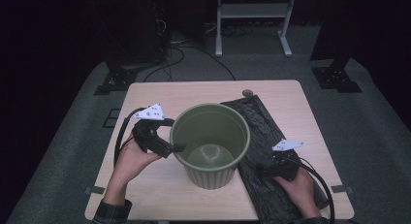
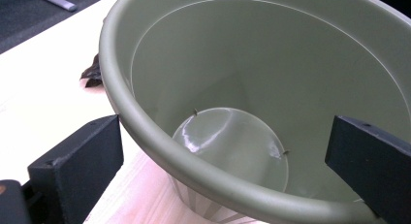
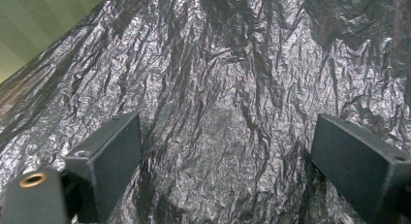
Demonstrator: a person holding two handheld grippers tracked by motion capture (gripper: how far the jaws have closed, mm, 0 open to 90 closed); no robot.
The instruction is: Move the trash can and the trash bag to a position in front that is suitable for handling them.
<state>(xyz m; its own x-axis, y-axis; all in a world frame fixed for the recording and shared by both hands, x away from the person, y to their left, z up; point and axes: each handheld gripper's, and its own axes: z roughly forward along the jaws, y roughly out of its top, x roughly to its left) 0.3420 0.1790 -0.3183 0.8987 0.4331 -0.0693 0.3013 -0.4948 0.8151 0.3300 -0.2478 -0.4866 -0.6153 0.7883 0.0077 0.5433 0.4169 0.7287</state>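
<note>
- Pot (image 1: pixel 211 144): green, ribbed, stands upright at mid-tabletop (image 1: pixel 203 90), toward the near edge. Nothing inside; glossy round base visible in the left gripper view (image 2: pixel 232 146).
- Bag (image 1: pixel 257 136): black, crinkled plastic, lies flat on the right half of the tabletop, running from the far middle to the near right edge. Its left margin touches or passes under the pot; cannot tell which.
- Left tool (image 1: pixel 175 147): held in the left hand (image 1: pixel 133 158), at the pot's left rim. Jaws spread wide. In the left gripper view (image 2: pixel 223 170) one jaw sits outside the wall and the other inside the pot, with the rim between them; neither jaw is pressed against the wall. Nothing clamped.
- Right tool (image 1: pixel 264 169): held in the right hand (image 1: pixel 298 187), low over the near part of the bag, just right of the pot. In the right gripper view (image 3: pixel 225 166) the jaws stand wide apart with flat bag surface (image 3: pixel 228 88) between them; no fold pinched. Whether the tips touch the plastic cannot be told.
- A strip of the pot's ribbed wall (image 3: pixel 39 25) shows in the upper left corner of the right gripper view.
</note>
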